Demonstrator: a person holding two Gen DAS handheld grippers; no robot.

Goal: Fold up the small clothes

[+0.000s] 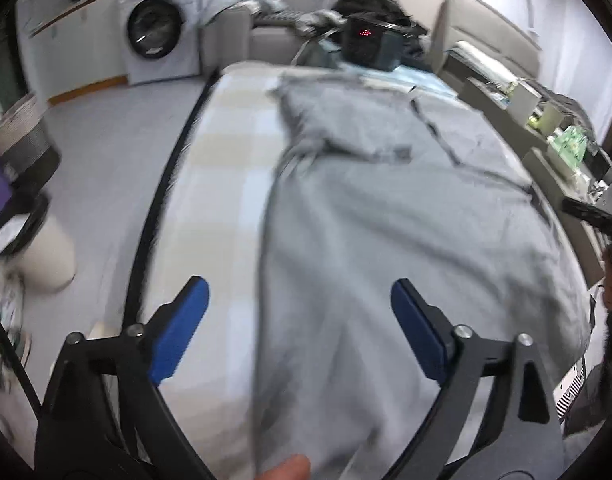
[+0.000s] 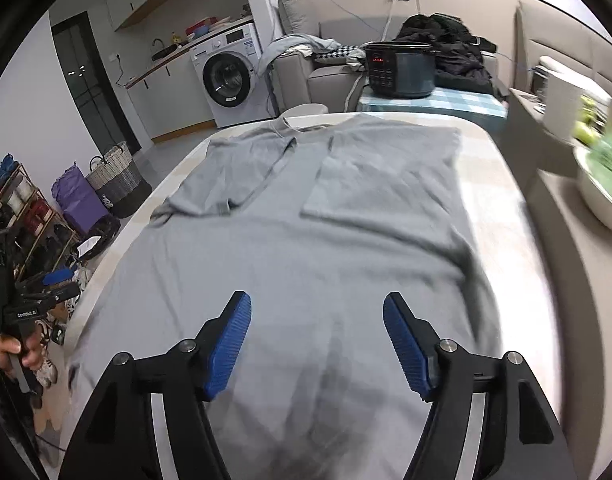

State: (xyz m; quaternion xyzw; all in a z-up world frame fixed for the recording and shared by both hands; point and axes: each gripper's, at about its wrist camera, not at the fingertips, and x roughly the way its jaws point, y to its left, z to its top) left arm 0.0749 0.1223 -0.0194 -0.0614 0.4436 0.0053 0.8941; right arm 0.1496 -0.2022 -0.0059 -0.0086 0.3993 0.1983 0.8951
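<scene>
Right wrist view: grey shirt (image 2: pixel 306 216) flat on table (image 2: pixel 501 216), both sleeves folded inward, right gripper (image 2: pixel 317 344) and left gripper (image 1: pixel 300 330) both spread apart

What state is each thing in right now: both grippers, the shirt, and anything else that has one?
left gripper: open, empty, over the shirt's near end.
right gripper: open, empty, over the shirt's near end.
grey T-shirt: spread on the table, both sleeves folded inward, body not yet folded.
washing machine: door shut.
electric cooker: powered, red display lit, no lid visible.
</scene>
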